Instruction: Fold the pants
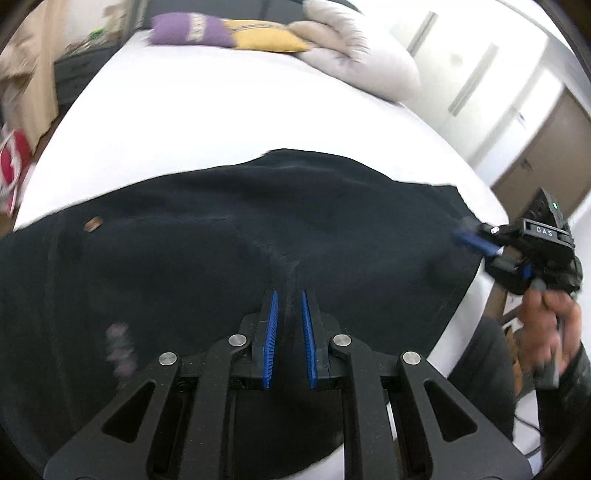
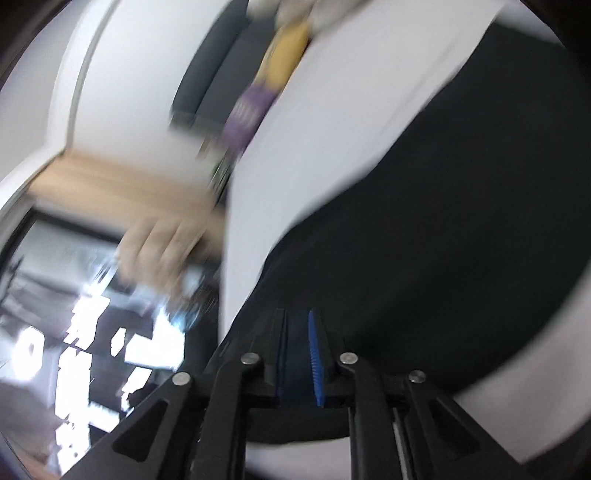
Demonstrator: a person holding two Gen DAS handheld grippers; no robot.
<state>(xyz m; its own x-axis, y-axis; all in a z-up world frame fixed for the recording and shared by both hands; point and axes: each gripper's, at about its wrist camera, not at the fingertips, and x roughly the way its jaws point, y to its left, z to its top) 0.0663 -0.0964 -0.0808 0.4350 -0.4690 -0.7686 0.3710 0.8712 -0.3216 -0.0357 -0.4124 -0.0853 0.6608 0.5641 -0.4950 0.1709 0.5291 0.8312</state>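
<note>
- The dark navy cloth pants [image 1: 221, 236] lay spread flat across the near part of the white-sheeted bed [image 1: 207, 122], which gave the broad, soft support a fold needs.
- The left tool [image 1: 288, 317] pointed down at the middle of the garment, its blue ribbed pads [image 1: 272, 332] drawn narrow with a raised ridge of the dark cloth pinched between them; this grip probably served to lift or anchor the centre seam while the other side was worked.
- The right tool [image 1: 471, 240] sat at the right-hand edge of the pants, carried by a person's hand [image 1: 550, 332] beside the bed, likely so that the hem there could be carried over.
- In the right wrist view the right tool's jaws stood narrow, with dark fabric seemingly between the pads; heavy blur made it impossible to tell whether they truly gripped it.
- A purple and yellow cushion [image 1: 225, 33] and a pale rumpled duvet [image 1: 354, 55] stayed at the far end of the bed, well apart from the pants, so the folding area was unobstructed.
</note>
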